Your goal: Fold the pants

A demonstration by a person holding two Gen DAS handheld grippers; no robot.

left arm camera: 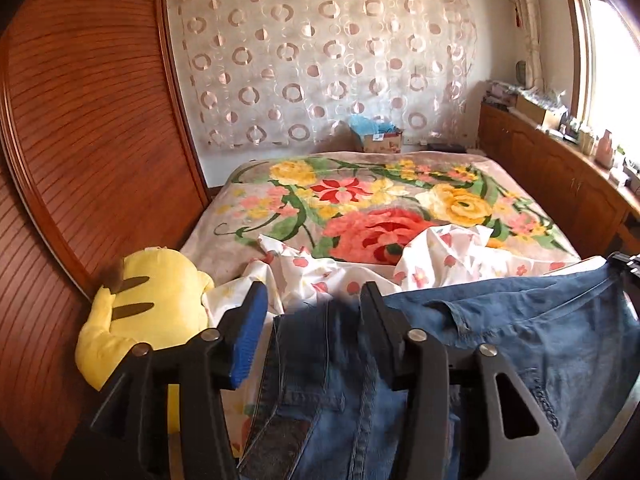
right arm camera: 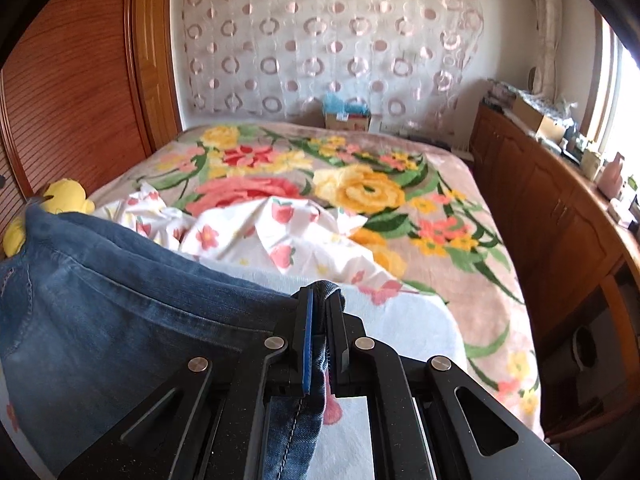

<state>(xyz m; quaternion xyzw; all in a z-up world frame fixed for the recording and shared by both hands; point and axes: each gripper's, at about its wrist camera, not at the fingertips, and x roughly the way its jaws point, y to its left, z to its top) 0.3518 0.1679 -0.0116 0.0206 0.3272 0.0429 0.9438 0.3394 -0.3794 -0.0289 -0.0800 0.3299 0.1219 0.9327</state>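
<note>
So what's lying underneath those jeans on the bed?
Under the jeans a white sheet with red flowers shows, spread over the big floral blanket. Whatever lies directly beneath the denim is covered.

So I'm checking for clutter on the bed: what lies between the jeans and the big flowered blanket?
A crumpled white sheet printed with pink flowers lies between the jeans and the flowered blanket, in both wrist views.

My own linkages cover the lower part of the pants [left arm camera: 500, 328], which run off the frame's bottom in both views. The yellow plush toy [right arm camera: 64, 196] sits half hidden behind the denim, and the clutter on the sideboard [left arm camera: 560, 168] is too small to identify.
</note>
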